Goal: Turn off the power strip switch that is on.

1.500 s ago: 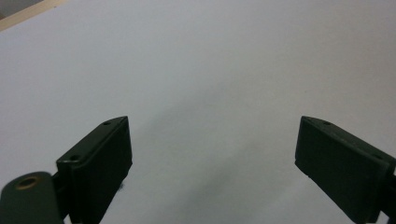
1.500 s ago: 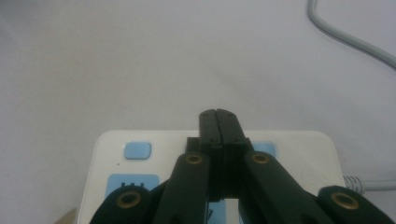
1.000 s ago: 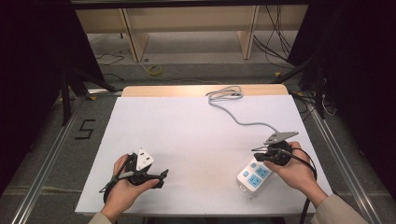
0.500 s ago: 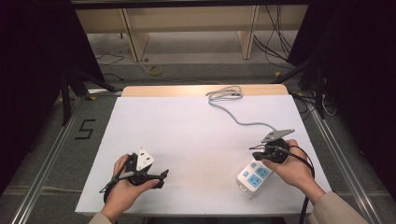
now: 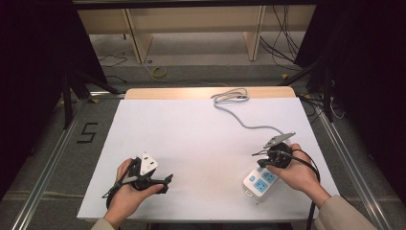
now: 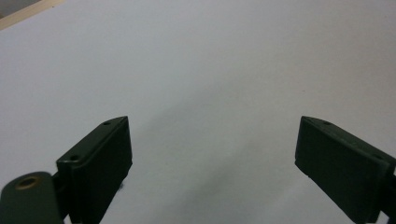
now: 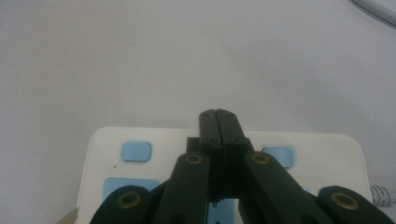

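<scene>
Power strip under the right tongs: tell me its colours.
The power strip is white with light blue socket panels, clearest in the right gripper view.

High overhead view; two close gripper views across shared white table (image 5: 201, 139).

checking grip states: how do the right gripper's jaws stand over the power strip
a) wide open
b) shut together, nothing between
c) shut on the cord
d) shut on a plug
b: in the right gripper view the right gripper has its jaws pressed flat together, empty, above the power strip.
</scene>
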